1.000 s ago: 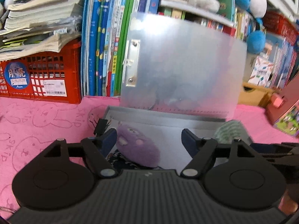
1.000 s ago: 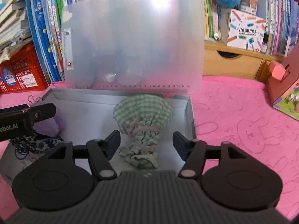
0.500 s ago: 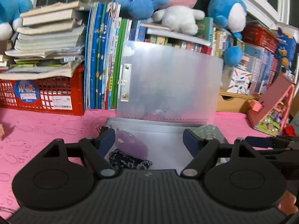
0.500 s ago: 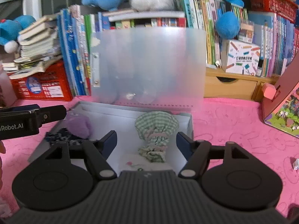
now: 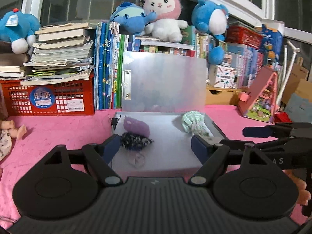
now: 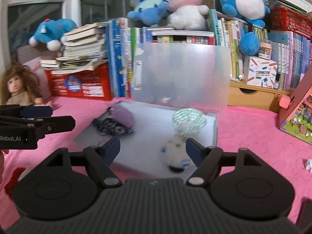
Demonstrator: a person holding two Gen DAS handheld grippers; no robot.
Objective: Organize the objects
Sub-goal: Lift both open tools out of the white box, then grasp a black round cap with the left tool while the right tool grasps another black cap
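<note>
Black left tool [image 5: 154,146] empty, right tool [image 6: 152,149] opening, empty

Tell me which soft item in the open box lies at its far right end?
The green-and-white checked bundle; the purple piece and the dark patterned one lie on the left.

Left wrist view: mounted behind left gripper [image 5: 154,146], facing forward and slightly down, near open grey box [image 5: 167,154] on pink cloth [image 5: 58,130], bookshelf behind.
Right wrist view: behind right gripper [image 6: 152,149], same heading, from right of box [image 6: 148,146].
Shared: box, translucent lid [image 5: 163,83], plush toys [image 6: 183,5], opposite gripper at frame edge.
</note>
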